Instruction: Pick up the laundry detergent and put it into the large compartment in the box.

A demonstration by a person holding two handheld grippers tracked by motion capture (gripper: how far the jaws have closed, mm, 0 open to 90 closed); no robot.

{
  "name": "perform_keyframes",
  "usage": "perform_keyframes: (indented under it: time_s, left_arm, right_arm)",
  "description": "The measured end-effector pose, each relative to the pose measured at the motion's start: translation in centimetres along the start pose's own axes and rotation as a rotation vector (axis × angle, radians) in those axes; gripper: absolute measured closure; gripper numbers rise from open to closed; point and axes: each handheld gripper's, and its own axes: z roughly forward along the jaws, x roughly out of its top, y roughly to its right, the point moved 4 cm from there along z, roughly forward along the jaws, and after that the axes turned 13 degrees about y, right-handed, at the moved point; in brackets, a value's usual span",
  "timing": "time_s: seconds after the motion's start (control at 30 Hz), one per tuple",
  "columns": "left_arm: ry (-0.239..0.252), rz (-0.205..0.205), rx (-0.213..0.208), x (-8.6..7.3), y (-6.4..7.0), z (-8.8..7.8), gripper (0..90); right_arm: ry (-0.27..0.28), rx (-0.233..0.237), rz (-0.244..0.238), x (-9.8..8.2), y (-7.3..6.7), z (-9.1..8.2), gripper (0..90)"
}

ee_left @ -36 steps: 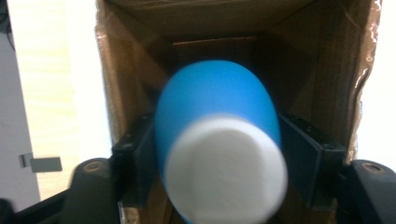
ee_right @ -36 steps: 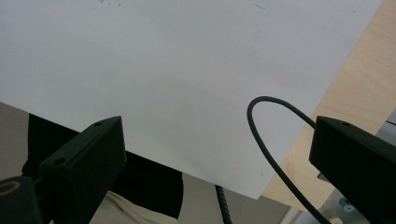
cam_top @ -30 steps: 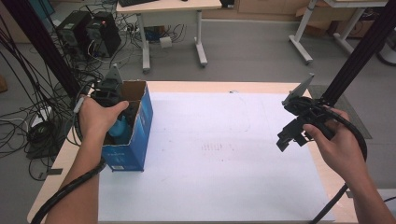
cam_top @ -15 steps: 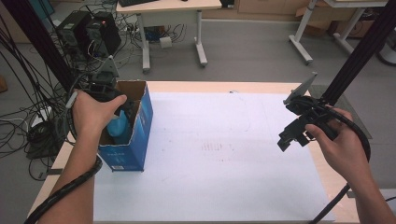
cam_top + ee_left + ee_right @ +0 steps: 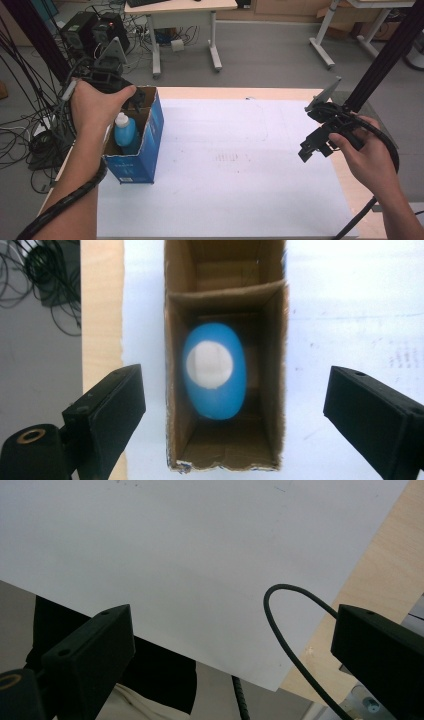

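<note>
A blue cardboard box (image 5: 142, 145) stands open-topped at the table's left side. Inside it stands a blue bottle (image 5: 125, 131) with a white cap (image 5: 209, 364), upright in the nearer compartment. My left gripper (image 5: 107, 75) hangs above the box's far end, held by a hand, and its jaws are wide open with nothing between them. In the left gripper view the gripper (image 5: 240, 420) looks straight down into the box (image 5: 225, 290). My right gripper (image 5: 320, 137) hovers over the table's right side, open and empty, above the white sheet (image 5: 200, 555).
A white paper sheet (image 5: 240, 175) covers most of the wooden table (image 5: 350, 195). A black frame post (image 5: 385, 50) rises at the right. Desks, computers and tangled cables (image 5: 30, 140) stand on the floor beyond and left. A black cable (image 5: 285, 630) loops under the right gripper.
My left gripper has lifted up and away from the box, leaving the blue bottle standing inside. The right gripper has barely moved.
</note>
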Motion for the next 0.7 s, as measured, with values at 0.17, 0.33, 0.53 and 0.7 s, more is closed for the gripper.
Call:
perform_keyframes:
  time_s: [0.17,0.33,0.53,0.7]
  left_arm:
    - [0.03,0.013,-0.018,0.3,1.2,-1.3,9.3]
    - [0.038,0.034,-0.039,0.7,2.7,-1.7,8.7]
    - [0.035,0.064,-0.066,1.2,4.5,-1.4,8.3]
    - [0.033,0.085,-0.082,1.4,5.8,-1.0,8.3]
  right_arm:
    - [0.012,0.001,0.004,-0.3,0.1,-0.5,3.6]
    - [0.014,0.0,0.0,-0.5,0.1,-0.7,3.6]
    - [0.014,0.0,0.003,-0.7,0.3,-0.9,3.6]
    - [0.015,0.0,0.006,-0.9,0.5,-0.9,3.6]
